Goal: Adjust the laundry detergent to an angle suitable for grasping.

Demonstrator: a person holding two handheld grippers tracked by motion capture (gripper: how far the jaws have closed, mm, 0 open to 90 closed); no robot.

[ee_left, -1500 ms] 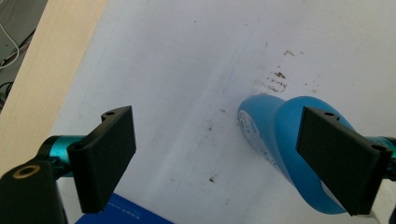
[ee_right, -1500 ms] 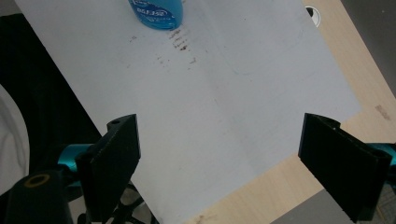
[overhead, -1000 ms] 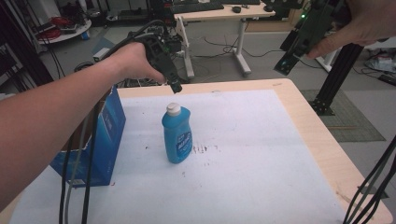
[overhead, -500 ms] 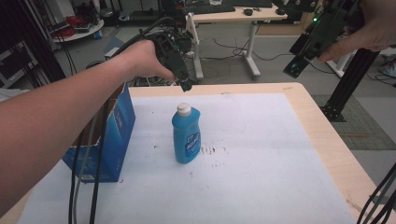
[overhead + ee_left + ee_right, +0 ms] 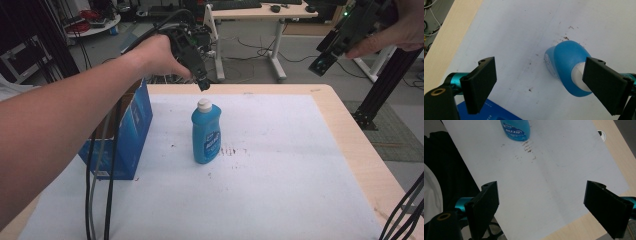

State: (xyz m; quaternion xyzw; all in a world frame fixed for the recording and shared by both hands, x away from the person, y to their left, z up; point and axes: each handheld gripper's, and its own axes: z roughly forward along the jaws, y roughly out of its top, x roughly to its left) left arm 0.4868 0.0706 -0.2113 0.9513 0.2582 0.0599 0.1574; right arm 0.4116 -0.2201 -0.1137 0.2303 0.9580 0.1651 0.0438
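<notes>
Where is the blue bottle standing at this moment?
In the high view the blue bottle stands upright near the middle of the white table cover, just right of the blue box, with the left gripper hovering above its cap.

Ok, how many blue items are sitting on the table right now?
2. A blue soap bottle stands upright near the table's middle, under the left gripper. A blue box stands at the table's left edge; anything inside it is hidden.
</notes>
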